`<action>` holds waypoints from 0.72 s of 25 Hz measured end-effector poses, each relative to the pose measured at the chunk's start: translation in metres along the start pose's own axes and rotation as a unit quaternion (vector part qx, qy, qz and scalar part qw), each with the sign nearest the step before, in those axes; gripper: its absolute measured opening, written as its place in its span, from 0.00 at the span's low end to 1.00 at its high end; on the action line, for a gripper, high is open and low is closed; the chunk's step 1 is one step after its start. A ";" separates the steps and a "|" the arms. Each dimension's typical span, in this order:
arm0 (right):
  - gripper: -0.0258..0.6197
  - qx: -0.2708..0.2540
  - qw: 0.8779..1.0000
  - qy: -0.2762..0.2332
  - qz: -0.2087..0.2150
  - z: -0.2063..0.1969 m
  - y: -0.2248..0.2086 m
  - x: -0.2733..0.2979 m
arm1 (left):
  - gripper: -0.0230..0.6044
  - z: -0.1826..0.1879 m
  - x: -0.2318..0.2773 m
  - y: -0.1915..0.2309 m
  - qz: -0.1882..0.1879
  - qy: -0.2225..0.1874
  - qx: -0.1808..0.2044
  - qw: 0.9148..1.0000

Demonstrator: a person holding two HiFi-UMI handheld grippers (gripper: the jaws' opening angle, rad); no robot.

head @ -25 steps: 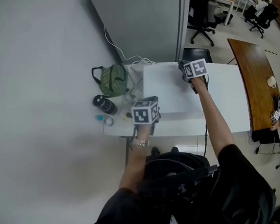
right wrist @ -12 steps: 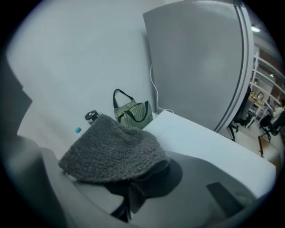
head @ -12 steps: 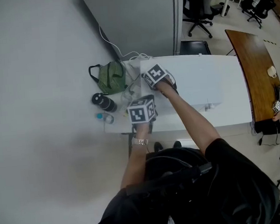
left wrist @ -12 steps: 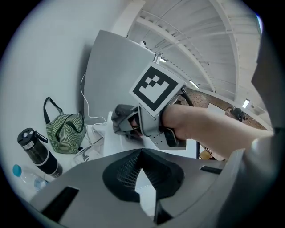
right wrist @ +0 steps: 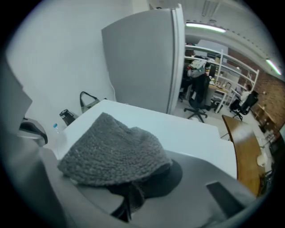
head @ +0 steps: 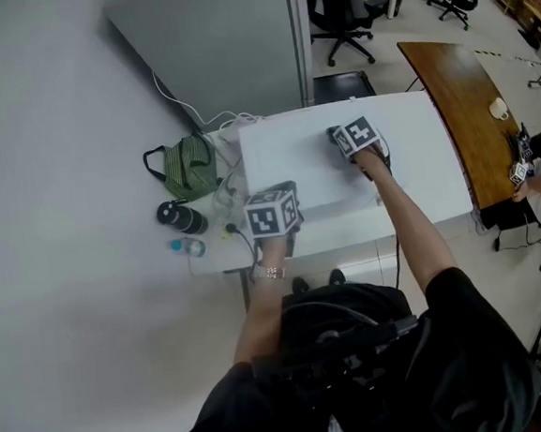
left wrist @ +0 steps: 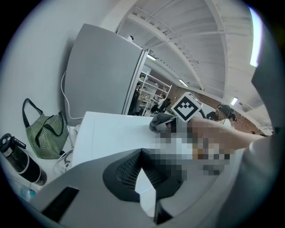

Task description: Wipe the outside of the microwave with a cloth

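As it's pinned right now, cloth [right wrist: 113, 153]: grey knit, bunched into a mound, lying on the microwave top with its near edge caught in the right hand-held gripper [right wrist: 128, 193].
Microwave [head: 290, 166]: white box standing on the back-left part of the white counter [head: 428, 182], in front of the grey panel [head: 222, 36].
Right hand-held gripper state: jaws closed on the cloth, with a fold of it hanging down between them. It sits over the right half of the microwave top (marker cube facing up in the head view).
Left hand-held gripper [head: 272, 212]: jaws closed tip to tip with nothing between them. It is held at the microwave's front left corner; contact with it can't be told.
Green striped bag [head: 186, 168]: on the counter just left of the microwave, handles up.
Black bottle [head: 178, 216]: near the bag, toward the counter's front edge.
Small bottle, blue cap [head: 187, 248]: just beside the black bottle (too small for detail).
White cable [head: 185, 100]: runs down along the panel toward the bag and the microwave's back.
Office chair [head: 337, 7]: on the floor beyond the panel, well apart from the counter.
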State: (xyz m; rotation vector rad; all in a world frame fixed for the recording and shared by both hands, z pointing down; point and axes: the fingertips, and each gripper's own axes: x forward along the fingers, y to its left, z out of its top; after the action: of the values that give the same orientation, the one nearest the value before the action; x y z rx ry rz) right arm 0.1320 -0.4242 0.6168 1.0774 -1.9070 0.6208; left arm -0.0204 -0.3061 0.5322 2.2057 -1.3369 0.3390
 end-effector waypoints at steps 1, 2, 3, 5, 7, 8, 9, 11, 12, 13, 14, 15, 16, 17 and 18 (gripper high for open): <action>0.06 0.012 1.000 0.001 -0.012 -0.010 -0.022 -0.007 | 0.03 -0.001 0.003 -0.004 -0.004 0.004 0.002 1.000; 0.06 0.024 0.999 0.003 -0.025 -0.020 -0.043 -0.013 | 0.03 -0.003 0.005 -0.006 -0.007 0.007 0.003 1.000; 0.06 0.036 0.999 0.003 -0.038 -0.029 -0.062 -0.019 | 0.03 -0.004 0.007 -0.008 -0.010 0.008 0.003 1.000; 0.06 0.060 0.997 0.004 -0.058 -0.044 -0.093 -0.030 | 0.03 -0.003 0.008 -0.009 -0.013 0.008 0.003 1.000; 0.06 0.075 0.994 0.011 -0.079 -0.055 -0.115 -0.037 | 0.03 0.000 0.007 -0.007 -0.012 0.004 0.002 1.000; 0.06 0.079 0.993 0.016 -0.088 -0.058 -0.119 -0.040 | 0.03 0.002 0.006 -0.004 -0.009 0.001 0.000 1.000; 0.06 0.084 0.992 0.016 -0.091 -0.058 -0.117 -0.042 | 0.03 0.003 0.005 0.000 -0.006 -0.001 -0.003 1.000; 0.06 0.094 0.994 -0.005 -0.060 -0.044 -0.087 -0.043 | 0.03 0.004 -0.001 0.010 0.009 -0.005 -0.009 1.000; 0.06 0.096 0.995 -0.023 -0.027 -0.031 -0.059 -0.041 | 0.03 0.005 -0.005 0.018 0.022 -0.009 -0.012 1.000; 0.06 0.089 0.995 -0.039 0.009 -0.016 -0.023 -0.037 | 0.03 0.006 -0.009 0.028 0.040 -0.016 -0.014 0.999; 0.06 0.069 0.995 -0.056 0.044 0.001 0.017 -0.033 | 0.03 0.007 -0.014 0.038 0.060 -0.023 -0.017 0.998; 0.06 0.039 0.993 -0.078 0.076 0.022 0.060 -0.031 | 0.03 0.007 -0.021 0.049 0.078 -0.032 -0.020 0.996; 0.06 0.006 0.989 -0.102 0.107 0.042 0.105 -0.032 | 0.03 0.008 -0.028 0.059 0.094 -0.040 -0.025 0.994; 0.06 -0.024 0.983 -0.115 0.138 0.056 0.149 -0.032 | 0.03 0.008 -0.035 0.068 0.108 -0.048 -0.030 0.993; 0.06 -0.047 0.978 -0.111 0.169 0.061 0.189 -0.030 | 0.03 0.009 -0.043 0.076 0.121 -0.054 -0.035 0.991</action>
State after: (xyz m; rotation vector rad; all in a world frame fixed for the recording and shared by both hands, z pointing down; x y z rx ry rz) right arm -0.0483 -0.3599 0.5565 0.7933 -2.3174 0.6096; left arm -0.1083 -0.3070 0.5284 2.0323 -1.6543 0.2593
